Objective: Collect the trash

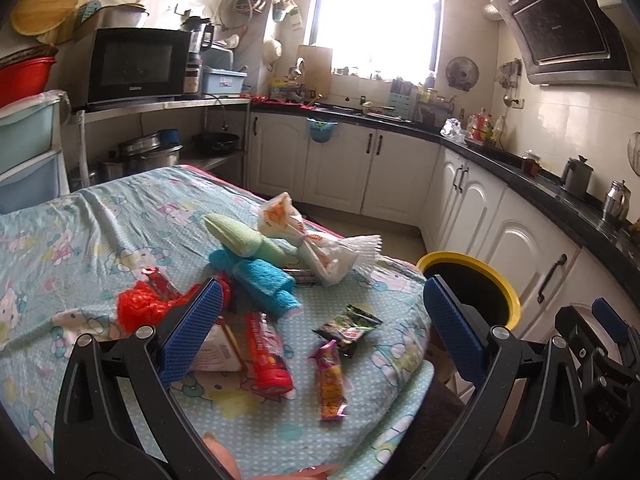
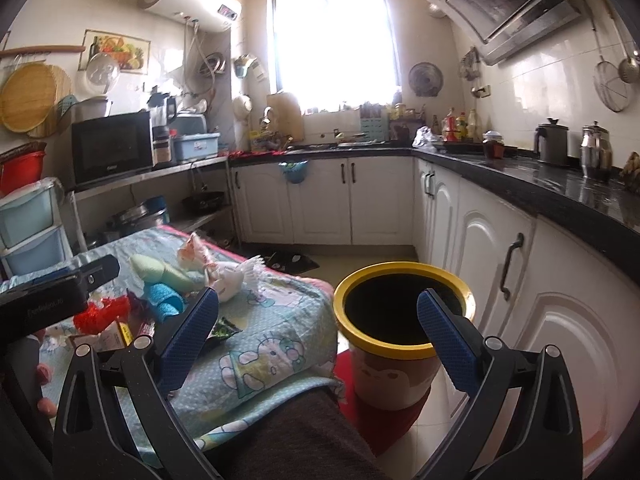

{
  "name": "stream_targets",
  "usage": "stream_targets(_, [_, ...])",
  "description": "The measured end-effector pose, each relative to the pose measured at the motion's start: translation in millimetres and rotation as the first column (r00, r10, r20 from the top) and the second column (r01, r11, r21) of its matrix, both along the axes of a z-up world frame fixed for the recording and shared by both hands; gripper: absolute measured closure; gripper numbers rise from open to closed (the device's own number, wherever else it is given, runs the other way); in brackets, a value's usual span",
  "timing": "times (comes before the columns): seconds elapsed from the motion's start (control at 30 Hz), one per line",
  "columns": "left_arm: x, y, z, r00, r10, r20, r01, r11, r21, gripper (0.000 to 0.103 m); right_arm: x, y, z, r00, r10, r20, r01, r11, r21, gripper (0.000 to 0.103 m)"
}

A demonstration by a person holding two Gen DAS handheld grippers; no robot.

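Note:
A table with a cartoon-print cloth (image 1: pixel 100 232) holds trash: a red snack tube (image 1: pixel 267 354), a pink and yellow wrapper (image 1: pixel 330 380), a dark green packet (image 1: pixel 348 328), a red net (image 1: pixel 140 308), a white plastic bag (image 1: pixel 316 244), and blue (image 1: pixel 264 280) and green (image 1: pixel 244 238) sponge rolls. My left gripper (image 1: pixel 320 320) is open and empty above the wrappers. A yellow-rimmed bin (image 2: pixel 400 312) stands on the floor to the right of the table. My right gripper (image 2: pixel 318 324) is open and empty, beside the bin's near rim. The bin (image 1: pixel 476 288) also shows in the left view.
White cabinets (image 2: pixel 500 248) with a black counter (image 2: pixel 560 188) run behind and right of the bin. A microwave (image 1: pixel 136 64) sits on a shelf at the back left. Plastic drawers (image 1: pixel 28 152) stand left of the table. My right gripper's body (image 1: pixel 600 356) shows at the left view's lower right.

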State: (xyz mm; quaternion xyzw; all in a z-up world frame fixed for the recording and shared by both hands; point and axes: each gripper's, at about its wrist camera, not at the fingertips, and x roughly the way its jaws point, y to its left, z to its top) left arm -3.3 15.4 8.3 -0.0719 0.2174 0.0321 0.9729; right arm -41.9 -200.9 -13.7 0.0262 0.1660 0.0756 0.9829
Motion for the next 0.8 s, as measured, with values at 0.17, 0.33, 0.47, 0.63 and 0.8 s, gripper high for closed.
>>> stream_targets(0.17, [0.6, 21.7, 3.9, 0.998, 0.063, 0.013, -0.062, 0.998, -0.018, 0.011, 9.4, 17.5, -0.7, 0.997, 0.073, -0.032, -0.073, 0.997, -0.027, 0.006])
stream_targets(0.33, [-1.6, 50.9, 8.6, 0.990, 0.139, 0.024, -0.138, 0.989, -0.051, 0.011, 24.4, 37.1, 4.0, 0.988, 0.143, -0.055, -0.145, 0.989, -0.039, 0.006])
stream_targets(0.47, [-3.6, 73.4, 12.4, 0.981, 0.191, 0.029, -0.189, 0.979, -0.073, 0.011, 37.4, 53.1, 10.1, 0.980, 0.192, -0.059, -0.194, 0.980, -0.046, 0.006])
stream_targets(0.63, [-4.2, 97.4, 14.0, 0.971, 0.238, 0.019, -0.235, 0.966, -0.108, 0.011, 58.6, 71.4, 15.7, 0.963, 0.257, -0.081, -0.260, 0.965, -0.043, 0.006])
stream_targets(0.8, [-5.5, 122.6, 12.9, 0.958, 0.286, 0.003, -0.282, 0.948, -0.145, 0.011, 81.7, 86.7, 16.8, 0.943, 0.312, -0.111, -0.316, 0.949, -0.014, 0.006])
